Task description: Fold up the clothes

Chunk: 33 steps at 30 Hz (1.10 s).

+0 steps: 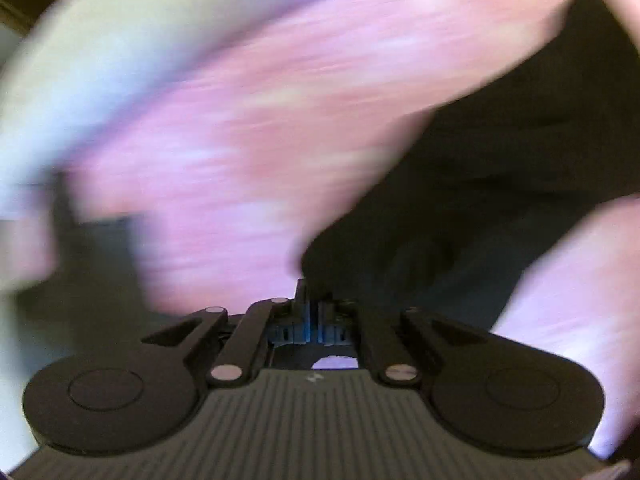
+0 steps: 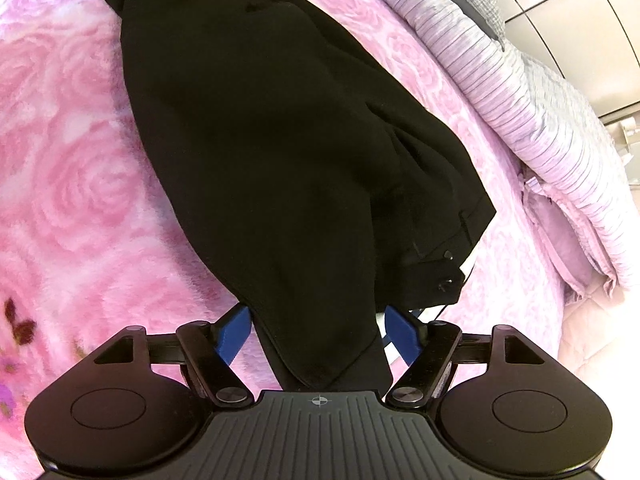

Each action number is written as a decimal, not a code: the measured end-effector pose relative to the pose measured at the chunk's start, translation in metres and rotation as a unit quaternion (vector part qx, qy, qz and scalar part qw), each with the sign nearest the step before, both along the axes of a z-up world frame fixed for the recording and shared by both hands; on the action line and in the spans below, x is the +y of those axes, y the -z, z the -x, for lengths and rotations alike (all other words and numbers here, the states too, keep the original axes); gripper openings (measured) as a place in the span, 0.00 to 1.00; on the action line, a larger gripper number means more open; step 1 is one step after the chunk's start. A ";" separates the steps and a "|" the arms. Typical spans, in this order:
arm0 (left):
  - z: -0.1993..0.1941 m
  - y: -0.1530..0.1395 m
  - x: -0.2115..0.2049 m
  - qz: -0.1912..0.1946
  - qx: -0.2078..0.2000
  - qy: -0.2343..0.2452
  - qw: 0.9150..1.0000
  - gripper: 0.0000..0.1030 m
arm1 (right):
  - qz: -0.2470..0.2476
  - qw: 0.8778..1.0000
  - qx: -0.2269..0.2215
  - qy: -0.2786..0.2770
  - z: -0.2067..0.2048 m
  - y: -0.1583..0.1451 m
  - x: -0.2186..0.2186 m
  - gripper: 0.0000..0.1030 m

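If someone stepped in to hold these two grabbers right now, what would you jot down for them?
Left gripper: fingers together, apparently pinching the black trousers; the view is badly blurred, so that is not certain.
Right gripper: open, blue fingers on either side of a hanging fold of the trousers, not clamped.
The trousers are lifted and draped over the pink rose blanket on the bed; the buttoned waistband is on the right. Striped pillows lie behind.
Done: trousers picked up.
Left: lay flat, fold neatly.

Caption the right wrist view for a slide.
Open right claw straddles black garment lying on pink rose-patterned blanket.
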<state>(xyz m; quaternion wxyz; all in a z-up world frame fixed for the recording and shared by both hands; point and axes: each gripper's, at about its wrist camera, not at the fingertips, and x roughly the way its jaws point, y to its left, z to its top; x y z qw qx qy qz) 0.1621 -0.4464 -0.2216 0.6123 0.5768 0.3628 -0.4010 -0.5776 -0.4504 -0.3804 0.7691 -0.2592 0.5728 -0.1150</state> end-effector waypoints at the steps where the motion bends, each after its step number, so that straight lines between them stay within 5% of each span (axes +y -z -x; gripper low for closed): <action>1: -0.014 -0.003 0.001 -0.007 -0.046 -0.012 0.999 0.33 | 0.000 1.000 0.000 -0.001 0.000 -0.001 0.000 0.71; 4: -0.021 -0.007 0.003 0.011 -0.113 -0.018 0.993 0.39 | 0.002 1.000 0.002 -0.004 0.002 -0.002 0.002 0.71; 6: 0.003 0.000 0.006 0.035 -0.091 0.008 0.995 0.41 | 0.003 1.000 0.005 -0.004 0.004 -0.002 0.003 0.71; 9: 0.062 0.032 0.008 0.064 -0.023 0.113 0.991 0.44 | 0.000 1.000 0.009 -0.001 0.007 0.001 0.004 0.71; 11: 0.109 0.059 0.008 0.072 0.001 0.219 0.973 0.50 | -0.002 1.000 0.014 -0.005 0.008 0.003 0.006 0.71; 16: 0.206 0.112 0.006 0.060 0.003 0.433 0.900 0.59 | -0.002 1.000 0.019 -0.015 0.013 0.003 0.008 0.72; 18: 0.230 0.118 0.002 0.070 0.024 0.454 0.888 0.59 | 0.009 1.000 0.022 -0.019 0.016 0.003 0.007 0.72; 21: 0.260 0.117 -0.005 0.099 0.048 0.452 0.885 0.59 | 0.018 0.999 0.029 -0.012 0.024 0.007 -0.001 0.72; 24: 0.300 0.108 -0.008 0.126 0.065 0.446 0.884 0.59 | -0.038 0.997 -0.024 0.062 0.041 -0.006 -0.040 0.72; 28: 0.385 0.095 -0.007 0.167 0.087 0.456 0.870 0.59 | -0.119 0.973 -0.101 0.169 0.063 -0.027 -0.096 0.72; 33: 0.508 0.089 -0.013 0.197 0.105 0.495 0.840 0.65 | -0.244 0.920 -0.187 0.242 0.074 -0.039 -0.195 0.72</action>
